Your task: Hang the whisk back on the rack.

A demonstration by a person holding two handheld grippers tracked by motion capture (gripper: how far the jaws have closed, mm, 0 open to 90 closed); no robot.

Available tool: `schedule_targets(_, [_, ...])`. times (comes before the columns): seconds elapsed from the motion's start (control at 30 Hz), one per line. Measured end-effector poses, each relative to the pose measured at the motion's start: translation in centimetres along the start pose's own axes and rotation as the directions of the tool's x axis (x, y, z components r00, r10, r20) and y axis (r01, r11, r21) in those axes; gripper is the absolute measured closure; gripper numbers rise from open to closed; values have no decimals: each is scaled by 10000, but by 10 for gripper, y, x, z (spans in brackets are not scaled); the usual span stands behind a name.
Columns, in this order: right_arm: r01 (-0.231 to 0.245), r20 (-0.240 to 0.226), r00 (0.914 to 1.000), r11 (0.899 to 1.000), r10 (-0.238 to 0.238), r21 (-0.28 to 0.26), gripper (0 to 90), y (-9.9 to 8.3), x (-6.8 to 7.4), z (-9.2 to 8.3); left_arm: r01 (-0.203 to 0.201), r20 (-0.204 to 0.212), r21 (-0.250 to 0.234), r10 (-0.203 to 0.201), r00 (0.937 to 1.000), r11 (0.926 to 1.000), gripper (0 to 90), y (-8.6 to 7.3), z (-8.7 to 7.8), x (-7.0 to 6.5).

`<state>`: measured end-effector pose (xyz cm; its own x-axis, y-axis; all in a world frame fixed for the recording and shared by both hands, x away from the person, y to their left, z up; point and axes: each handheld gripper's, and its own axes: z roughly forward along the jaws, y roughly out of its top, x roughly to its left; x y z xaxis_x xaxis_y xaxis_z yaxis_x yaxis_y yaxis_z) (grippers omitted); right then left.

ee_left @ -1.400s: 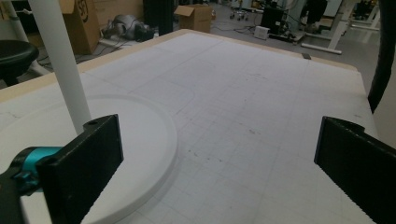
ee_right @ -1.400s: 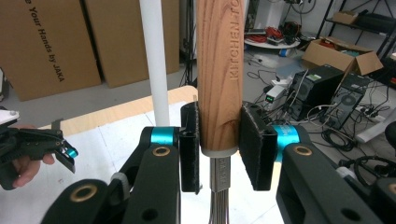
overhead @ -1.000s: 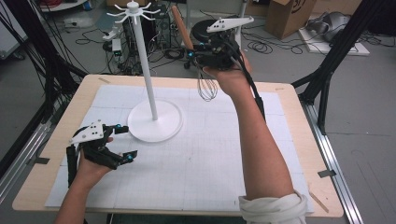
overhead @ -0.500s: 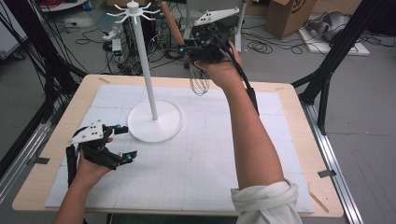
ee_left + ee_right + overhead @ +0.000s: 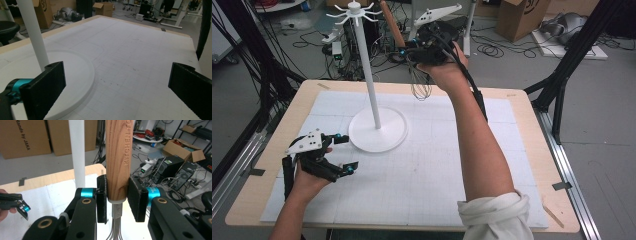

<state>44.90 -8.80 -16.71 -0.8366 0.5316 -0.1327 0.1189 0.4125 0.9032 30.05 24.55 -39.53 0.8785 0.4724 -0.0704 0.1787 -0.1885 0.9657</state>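
A whisk with a wooden handle [image 5: 391, 25] and wire loops [image 5: 421, 85] hangs upright, wires down, in my right gripper [image 5: 412, 52], which is shut on the handle's lower end. In the right gripper view the pads clamp the handle [image 5: 118, 157] on both sides. The whisk is raised above the table's far edge, right of the white hook stand's pole [image 5: 369, 85] and a little below its hooks [image 5: 354, 10]. My left gripper [image 5: 344, 152] rests low on the mat by the stand's round base [image 5: 378, 129], open with nothing between its jaws [image 5: 117, 87].
A white gridded mat [image 5: 427, 165] covers the wooden table. Boxes [image 5: 522, 15], cables and black frame legs [image 5: 562, 75] crowd the floor beyond the far edge. The stand's pole [image 5: 77, 152] stands just left of the whisk in the right gripper view.
My right hand has carried the whisk left and slightly up, closer to the stand's pole and hooks. The left gripper has stayed where it was.
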Motion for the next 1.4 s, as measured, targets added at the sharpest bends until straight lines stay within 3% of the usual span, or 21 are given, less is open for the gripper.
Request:
schedule_targets(0.23, [-104, 58, 9999, 9999, 103, 119, 715, -1, -3, 3, 18, 3, -15, -18, 10000, 10000, 17, 0, 0, 0])
schedule_targets(1.0, [530, -589, 9970, 9974, -501, 489, 701, -4, 10, 18, 66, -14, 59, -66, 10000, 10000, 17, -1, -1, 1])
schedule_targets(1.2, [758, -412, 9964, 9964, -742, 390, 569, -4, 11, 15, 72, 8, 81, -72, 10000, 9999, 17, -2, -1, 1])
schedule_targets(1.4, [740, -732, 9948, 9965, -710, 387, 556, -8, 10, 11, 102, -4, 82, -102, 9999, 9999, 17, -2, -1, 1])
